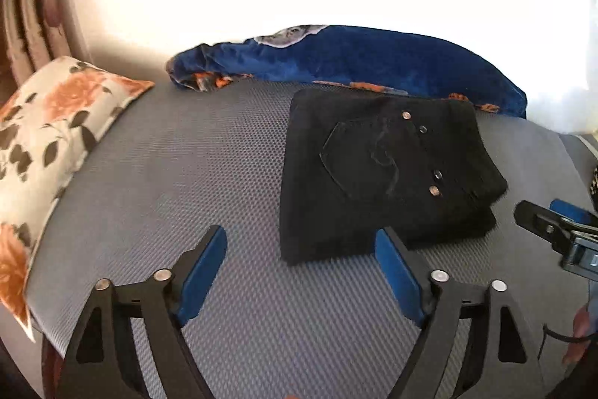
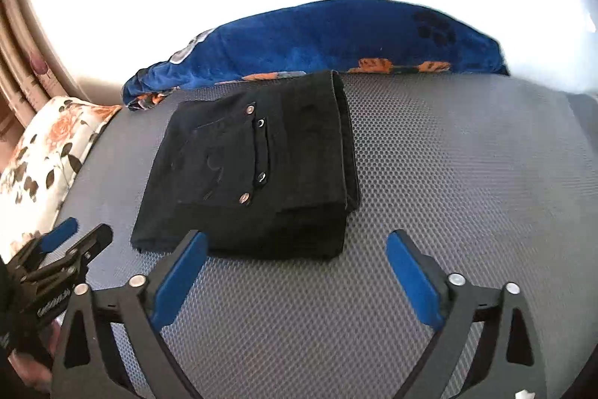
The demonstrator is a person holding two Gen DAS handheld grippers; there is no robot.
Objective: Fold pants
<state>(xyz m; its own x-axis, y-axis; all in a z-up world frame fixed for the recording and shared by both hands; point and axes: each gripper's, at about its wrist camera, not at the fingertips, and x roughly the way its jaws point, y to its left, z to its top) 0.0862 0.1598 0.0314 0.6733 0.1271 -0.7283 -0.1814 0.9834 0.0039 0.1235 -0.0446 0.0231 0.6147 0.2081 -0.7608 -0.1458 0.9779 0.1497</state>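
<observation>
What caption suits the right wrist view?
Folded black pants lie on a grey mat, beyond the open right tool.

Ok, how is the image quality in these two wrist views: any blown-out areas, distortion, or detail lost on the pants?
Left wrist view: background above the blue blanket is blown out white; fisheye bends the grey mattress edge; the folded black pants look nearly featureless apart from rivets. Right wrist view: same overexposed backdrop, pants dark with faint pocket seams, slight blur at the rim.
</observation>
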